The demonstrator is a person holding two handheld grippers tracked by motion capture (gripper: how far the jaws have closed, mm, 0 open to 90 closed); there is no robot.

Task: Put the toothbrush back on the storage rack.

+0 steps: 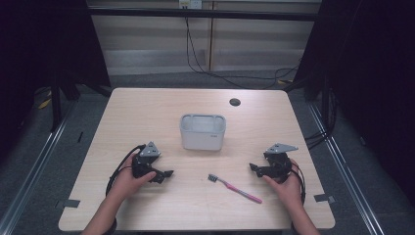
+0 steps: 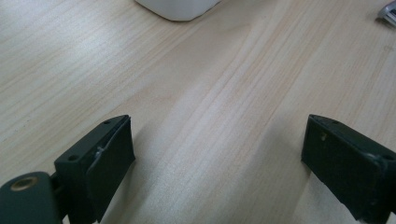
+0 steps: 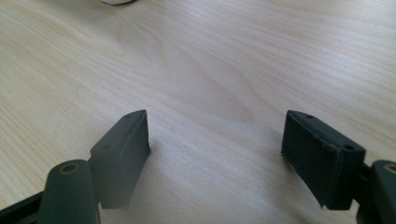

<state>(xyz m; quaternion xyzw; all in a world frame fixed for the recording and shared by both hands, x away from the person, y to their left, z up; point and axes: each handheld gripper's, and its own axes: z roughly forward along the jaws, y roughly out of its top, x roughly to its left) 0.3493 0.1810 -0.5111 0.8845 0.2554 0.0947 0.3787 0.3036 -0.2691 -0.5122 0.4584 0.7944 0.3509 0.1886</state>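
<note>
A pink toothbrush (image 1: 235,188) with a dark bristle head lies flat on the wooden table (image 1: 147,112), near its front edge. Behind it, at the table's middle, stands a white rectangular cup (image 1: 202,131); its rounded base (image 2: 180,8) shows at the top of the left gripper view. My left gripper (image 1: 166,175) rests low on the table left of the brush, jaws wide apart over bare wood (image 2: 217,149). My right gripper (image 1: 253,169) sits right of the brush, also open, with nothing between its pads (image 3: 217,154).
A dark round cable hole (image 1: 235,102) sits near the table's far edge. Cables trail on the floor behind the table. Tape marks (image 1: 323,198) lie at the front corners. A grey edge of the other gripper (image 2: 387,11) peeks in at the left gripper view's top right.
</note>
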